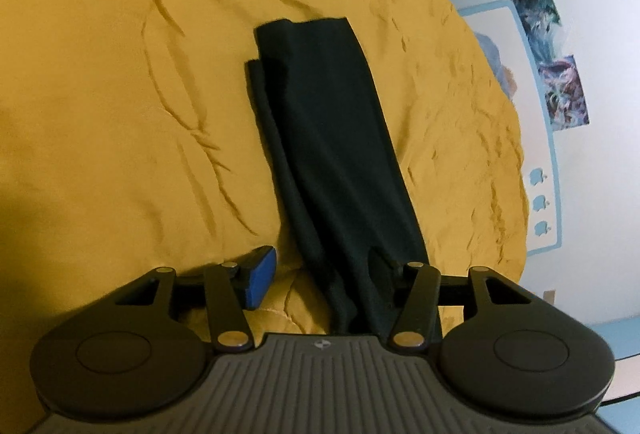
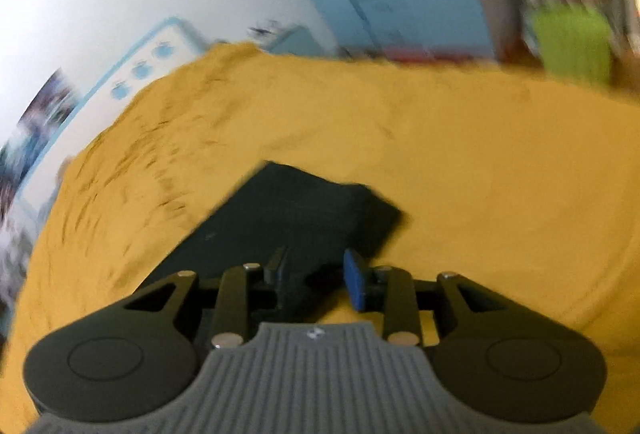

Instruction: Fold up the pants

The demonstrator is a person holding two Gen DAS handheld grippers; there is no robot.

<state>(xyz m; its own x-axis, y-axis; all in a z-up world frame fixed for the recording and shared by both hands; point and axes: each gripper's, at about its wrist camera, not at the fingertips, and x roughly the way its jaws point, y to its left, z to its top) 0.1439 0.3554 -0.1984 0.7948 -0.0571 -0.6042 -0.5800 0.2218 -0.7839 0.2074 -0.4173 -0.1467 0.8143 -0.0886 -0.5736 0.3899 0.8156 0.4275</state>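
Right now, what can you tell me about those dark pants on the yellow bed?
The pants look like soft, dark, near-black cloth, folded lengthwise into a long narrow strip, one layer's edge peeking out along one side. They lie flat on the wrinkled yellow bedcover. The near end runs between the left gripper's open fingers and drapes over one. The right gripper hangs over the other end.

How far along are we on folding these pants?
Done: the dark pants already lie as one long narrow strip on the yellow bedspread. In hand: the left gripper is open around the strip's near end, not pinching. The right gripper hangs over the cloth, view blurred. Left: folding the strip end to end.
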